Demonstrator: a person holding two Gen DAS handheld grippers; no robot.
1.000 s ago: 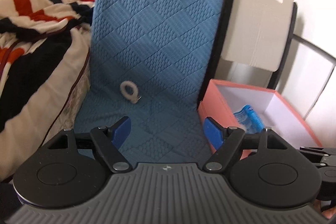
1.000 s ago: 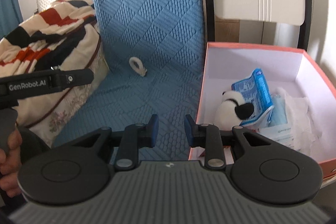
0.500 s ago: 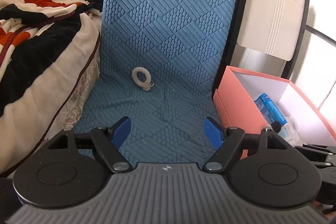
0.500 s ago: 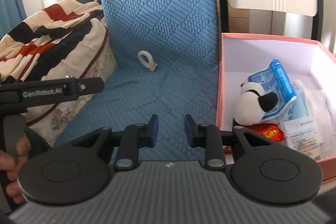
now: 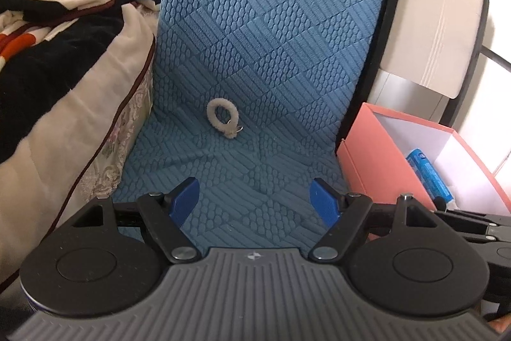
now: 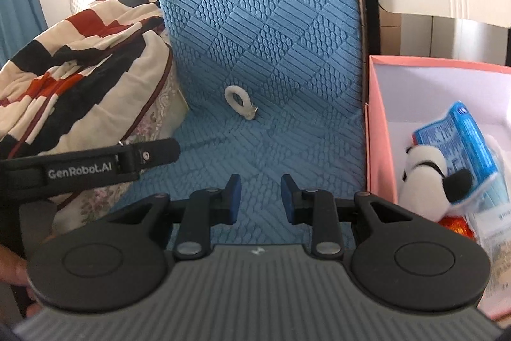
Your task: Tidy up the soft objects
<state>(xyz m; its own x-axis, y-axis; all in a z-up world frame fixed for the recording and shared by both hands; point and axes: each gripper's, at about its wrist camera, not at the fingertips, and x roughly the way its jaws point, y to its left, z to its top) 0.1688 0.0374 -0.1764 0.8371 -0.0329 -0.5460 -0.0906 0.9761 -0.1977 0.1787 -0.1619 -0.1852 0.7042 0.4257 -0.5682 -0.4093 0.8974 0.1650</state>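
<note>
A white fuzzy hair tie [image 5: 222, 120] lies on the blue quilted chair seat [image 5: 249, 174], near the backrest; it also shows in the right wrist view [image 6: 239, 103]. My left gripper [image 5: 255, 200] is open and empty, low over the seat, short of the tie. My right gripper [image 6: 260, 197] is partly open and empty over the seat's front. A pink box [image 6: 380, 130] stands right of the seat and holds a black-and-white plush [image 6: 428, 178], a blue packet [image 6: 460, 136] and papers. The box also shows in the left wrist view [image 5: 377, 162].
A red, black and cream blanket [image 5: 54, 53] is piled left of the seat, also in the right wrist view [image 6: 73, 79]. A white folding chair back [image 5: 437, 21] stands behind the box. The left gripper's body [image 6: 89, 168] crosses the right wrist view's left side.
Both grippers have moved back and left from the box. The hair tie now sits nearer the middle of both views. The jaws have kept their openings.
</note>
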